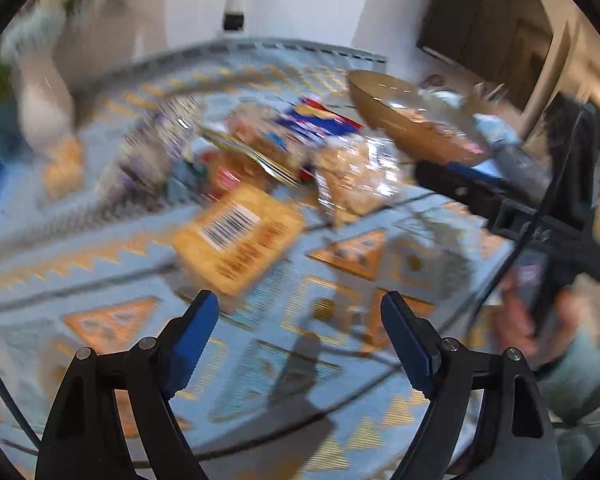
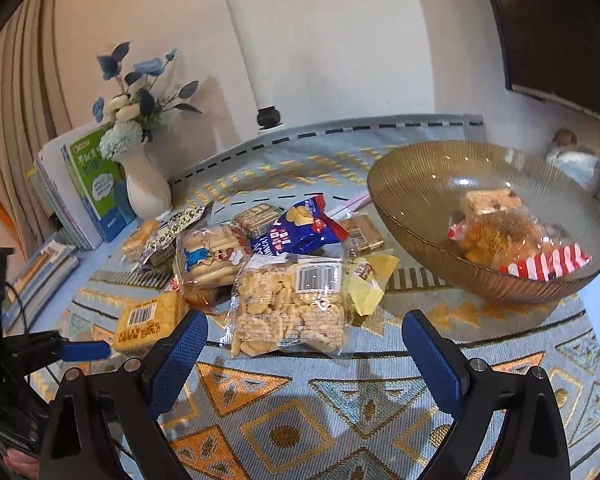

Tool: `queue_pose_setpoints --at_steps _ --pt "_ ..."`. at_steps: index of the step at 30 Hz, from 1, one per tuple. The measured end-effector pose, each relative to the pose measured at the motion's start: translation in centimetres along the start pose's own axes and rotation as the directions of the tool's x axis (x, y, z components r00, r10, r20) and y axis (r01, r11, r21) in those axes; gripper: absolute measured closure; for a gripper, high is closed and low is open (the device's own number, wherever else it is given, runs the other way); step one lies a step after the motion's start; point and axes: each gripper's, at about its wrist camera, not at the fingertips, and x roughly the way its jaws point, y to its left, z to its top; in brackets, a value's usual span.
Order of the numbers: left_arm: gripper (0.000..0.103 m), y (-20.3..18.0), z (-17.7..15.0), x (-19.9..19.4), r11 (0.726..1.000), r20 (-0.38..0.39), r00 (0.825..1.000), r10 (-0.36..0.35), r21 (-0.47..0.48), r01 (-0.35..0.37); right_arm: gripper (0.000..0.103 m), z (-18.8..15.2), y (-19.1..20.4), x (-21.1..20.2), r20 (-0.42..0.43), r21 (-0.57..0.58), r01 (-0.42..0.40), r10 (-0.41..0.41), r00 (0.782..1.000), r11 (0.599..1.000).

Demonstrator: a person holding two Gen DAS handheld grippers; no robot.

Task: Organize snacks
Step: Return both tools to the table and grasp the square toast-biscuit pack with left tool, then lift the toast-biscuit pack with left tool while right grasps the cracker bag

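The clear bag of small biscuits [image 2: 290, 306] lies flat on the patterned cloth [image 2: 340, 400], its long axis running near to far, barcode end far. It sits just beyond the right gripper [image 2: 304, 340], whose jaws stand wide apart with nothing between them. The amber glass bowl [image 2: 420, 208] holding snacks stands far right. The left gripper [image 1: 300, 320], also spread and empty, hangs near a yellow packet [image 1: 236, 236] with its long axis slanting from near right to far left.
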Motion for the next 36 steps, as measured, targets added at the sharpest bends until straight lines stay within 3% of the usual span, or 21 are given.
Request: queue_pose_setpoints --at_steps 1,4,5,9,14,17,20,25,29,30,34,36 --pt "0.021 0.3 0.4 0.0 0.998 0.016 0.998 0.060 0.000 -0.060 0.006 0.0 -0.4 0.0 -0.001 0.019 -0.006 0.006 1.000 1.000" --pt "0.021 1.8 1.5 1.4 0.991 0.012 0.991 0.133 -0.024 -0.132 0.006 0.1 -1.3 0.1 -0.010 0.065 -0.017 0.017 1.000 0.998" --pt "0.020 2.6 2.0 2.7 0.991 -0.022 0.991 0.130 -0.042 -0.130 0.006 0.1 -1.5 0.1 -0.013 0.073 -0.018 0.019 1.000 0.997" --pt "0.020 4.0 2.6 5.4 0.993 -0.093 0.996 -0.015 -0.114 0.004 0.006 0.2 -2.0 0.8 -0.051 0.097 -0.040 0.045 0.998 0.994" --pt "0.020 2.7 3.3 6.4 0.997 -0.096 0.995 0.026 -0.068 -0.033 0.006 0.4 -2.0 2.4 -0.121 0.102 -0.032 0.045 0.992 0.994" --pt "0.025 1.9 3.4 6.4 0.998 -0.090 0.995 0.048 -0.048 -0.052 0.006 0.8 -1.7 3.8 -0.184 0.094 -0.029 0.046 0.982 0.995" --pt "0.030 1.8 2.8 5.7 0.997 -0.092 0.994 0.064 -0.045 -0.068 0.006 1.1 -1.0 5.5 -0.253 0.069 -0.040 0.057 0.966 0.997" --pt "0.033 3.2 1.6 4.0 0.981 -0.067 0.990 0.127 -0.137 -0.135 0.006 1.2 1.3 6.2 -0.299 0.031 -0.119 0.123 0.946 0.992" --pt "0.034 5.1 0.7 2.9 0.960 -0.044 0.983 0.178 -0.209 -0.184 0.010 -0.3 4.1 3.9 -0.355 0.016 -0.305 0.291 0.888 0.952" --pt "0.034 5.4 0.5 2.8 0.958 -0.039 0.984 0.175 -0.223 -0.179 0.010 -0.5 4.3 3.2 -0.346 0.001 -0.311 0.292 0.891 0.950" --pt "0.034 6.1 0.4 2.6 0.950 -0.015 0.986 0.165 -0.266 -0.163 0.010 0.0 3.0 1.3 -0.270 -0.071 -0.186 0.161 0.949 0.980" --pt "0.034 5.6 0.4 2.5 0.951 -0.007 0.983 0.184 -0.251 -0.180 0.010 0.7 2.5 1.8 -0.273 -0.103 -0.154 0.121 0.954 0.983"
